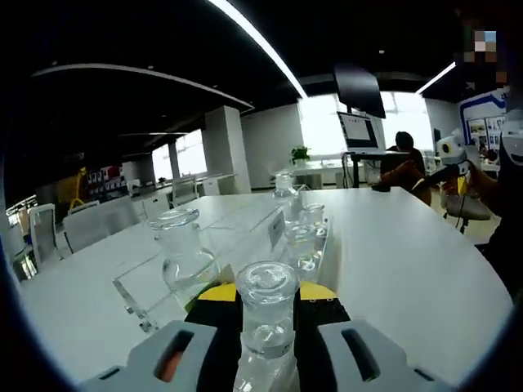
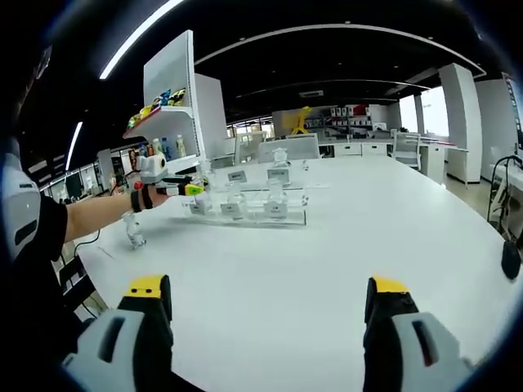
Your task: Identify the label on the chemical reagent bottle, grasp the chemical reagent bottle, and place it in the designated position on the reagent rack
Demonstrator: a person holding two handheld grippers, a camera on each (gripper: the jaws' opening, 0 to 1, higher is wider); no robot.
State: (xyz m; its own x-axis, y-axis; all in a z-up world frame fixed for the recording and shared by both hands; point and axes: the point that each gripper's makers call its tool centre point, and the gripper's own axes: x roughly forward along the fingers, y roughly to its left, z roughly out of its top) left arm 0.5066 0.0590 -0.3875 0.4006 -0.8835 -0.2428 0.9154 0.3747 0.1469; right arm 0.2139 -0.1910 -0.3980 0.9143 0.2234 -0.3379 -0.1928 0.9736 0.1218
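Note:
A clear glass reagent bottle (image 1: 265, 314) with a round stopper stands upright between my left gripper's (image 1: 267, 292) yellow-tipped jaws, which are shut on it. Just ahead is the clear acrylic reagent rack (image 1: 237, 245), with small white labels and several more glass bottles, one of them large (image 1: 181, 245). In the right gripper view the rack (image 2: 253, 214) sits mid-table, and the left gripper (image 2: 167, 181) reaches its left end on a person's arm. Another bottle (image 2: 133, 231) stands near the table edge below that arm. My right gripper (image 2: 266, 298) hangs open over bare table, far from the rack.
The white table (image 1: 409, 261) curves away to the right. A person sits at a desk with a monitor (image 1: 358, 129) beyond it. Chairs (image 1: 90, 224) line the left side. A white shelf unit (image 2: 167, 98) stands behind the rack, and a dark object (image 2: 511, 260) lies at the table's right edge.

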